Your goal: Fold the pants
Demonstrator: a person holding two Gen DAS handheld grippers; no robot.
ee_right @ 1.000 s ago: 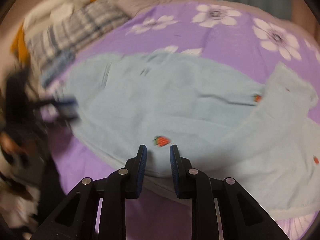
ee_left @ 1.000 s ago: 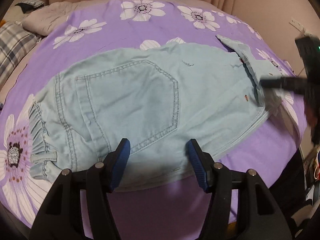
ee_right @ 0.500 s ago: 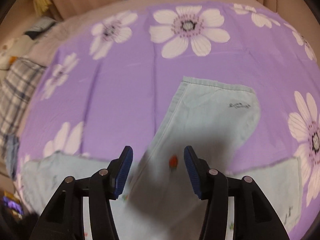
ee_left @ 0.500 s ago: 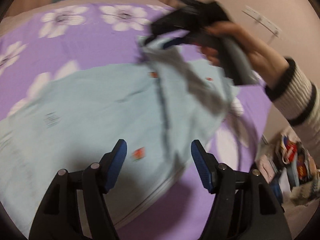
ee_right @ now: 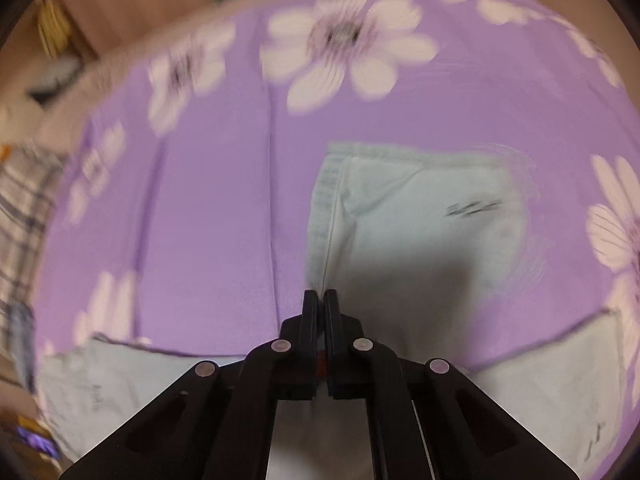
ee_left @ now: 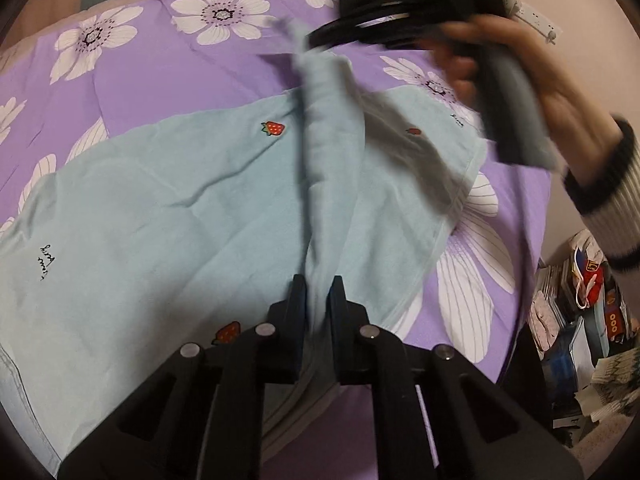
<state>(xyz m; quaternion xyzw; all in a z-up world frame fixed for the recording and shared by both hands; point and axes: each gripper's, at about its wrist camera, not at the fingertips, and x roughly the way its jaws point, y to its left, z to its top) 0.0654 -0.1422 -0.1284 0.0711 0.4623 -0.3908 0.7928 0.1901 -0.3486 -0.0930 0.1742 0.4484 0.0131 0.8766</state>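
Both grippers pinching pants (ee_left: 168,200) on bed (ee_left: 160,72).
Left gripper (ee_left: 317,300), right gripper (ee_right: 320,304): fingers just closed, clamping pale-blue fabric ridge.

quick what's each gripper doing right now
left gripper: just closed, shut on the pants.
right gripper: just closed, shut on the pants' edge.

Motion blur smears the right gripper (ee_left: 316,42) and the hand (ee_left: 516,60) holding it; the pants (ee_left: 160,216) run off the frame's left edge
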